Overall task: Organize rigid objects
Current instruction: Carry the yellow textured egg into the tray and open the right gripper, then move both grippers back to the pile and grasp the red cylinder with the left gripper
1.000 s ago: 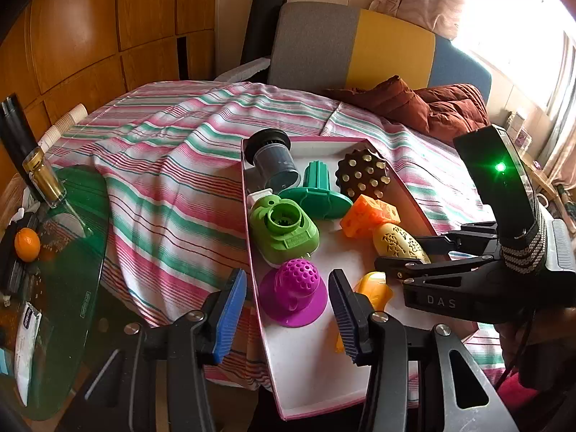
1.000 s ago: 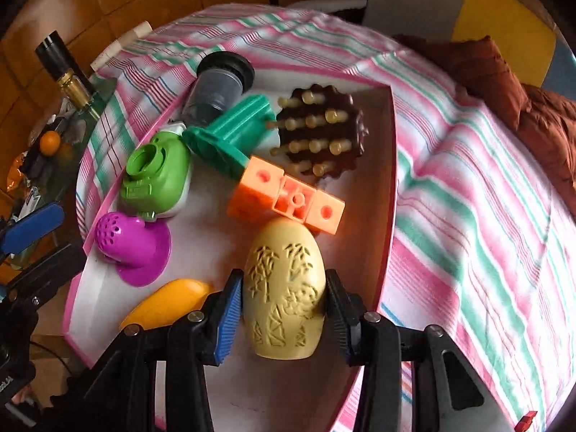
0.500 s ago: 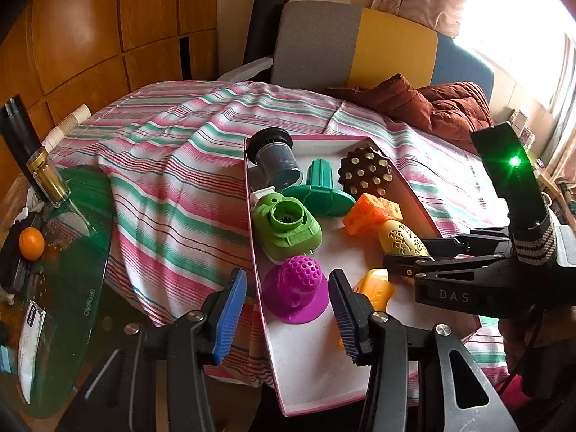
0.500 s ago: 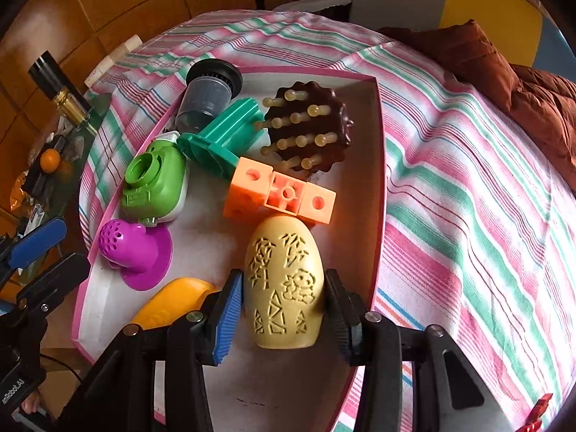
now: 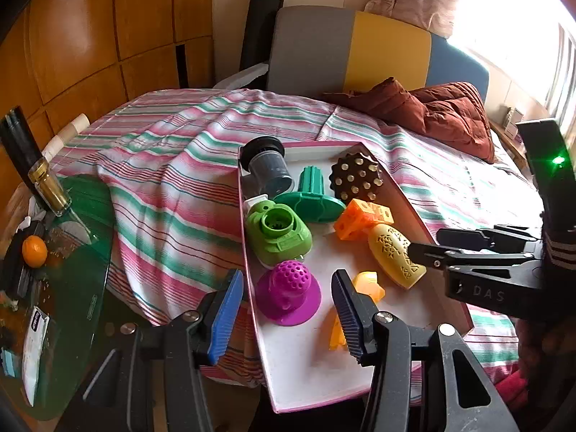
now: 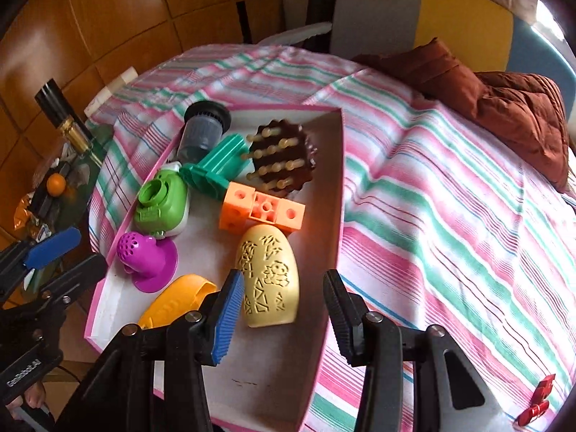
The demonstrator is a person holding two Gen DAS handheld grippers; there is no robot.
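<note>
Yellow egg-shaped toy (image 6: 268, 275) is lying in the pink-rimmed tray (image 6: 333, 194) just below the orange cube block (image 6: 262, 210), and I'm holding my right claw (image 6: 279, 318) wide open around its blunt end with neither pad gripping it, so I'm guessing the next bit is either closing in squarely or backing off. My left claw (image 5: 284, 318) is hanging open too, framing the purple perforated piece (image 5: 288, 293) near the tray's left rim. Everything's sitting on a striped bedspread (image 6: 450, 194), with wood panelling (image 5: 90, 36) behind and a glass side desk (image 5: 64, 288) off left.
</note>
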